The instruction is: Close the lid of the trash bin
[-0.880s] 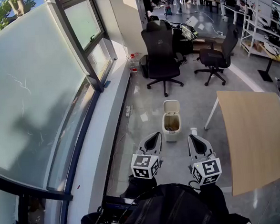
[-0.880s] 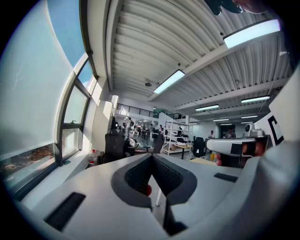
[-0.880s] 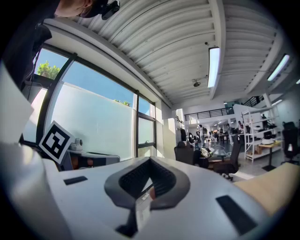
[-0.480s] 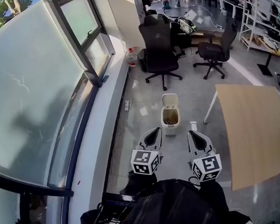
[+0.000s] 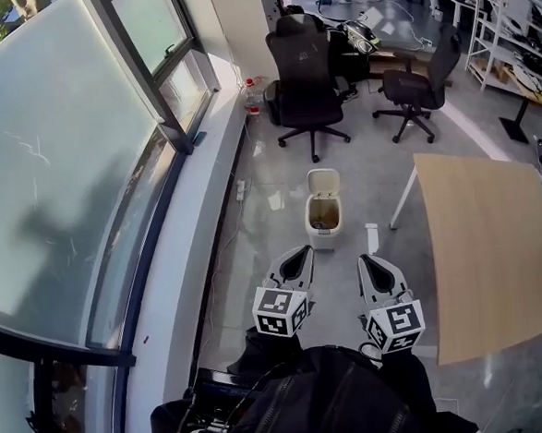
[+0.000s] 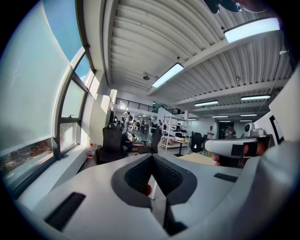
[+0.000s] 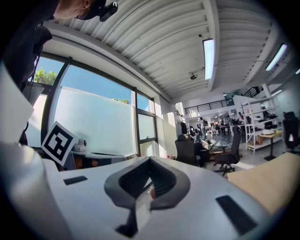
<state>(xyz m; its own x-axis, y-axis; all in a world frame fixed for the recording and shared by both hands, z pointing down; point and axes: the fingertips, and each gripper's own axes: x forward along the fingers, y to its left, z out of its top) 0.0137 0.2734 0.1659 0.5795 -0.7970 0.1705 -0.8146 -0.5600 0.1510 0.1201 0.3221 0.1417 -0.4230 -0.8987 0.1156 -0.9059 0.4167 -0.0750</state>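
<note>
A small white trash bin (image 5: 323,228) stands on the grey floor ahead, its flip lid (image 5: 323,180) raised upright at the far side and the brownish inside showing. My left gripper (image 5: 300,252) hovers just below and left of the bin, shut with nothing in it. My right gripper (image 5: 364,261) is level with it to the right, also shut and empty. Both are apart from the bin. In the left gripper view (image 6: 151,158) and the right gripper view (image 7: 150,160) the jaws meet and hide the bin.
A light wooden table (image 5: 486,251) with a white leg (image 5: 401,202) fills the right. Two black office chairs (image 5: 305,70) (image 5: 419,85) stand beyond the bin. A window wall and sill (image 5: 206,215) run along the left. A small white object (image 5: 372,237) lies right of the bin.
The bin sits a little higher and further left in the head view than before. Both grippers stay shut and side by side.
</note>
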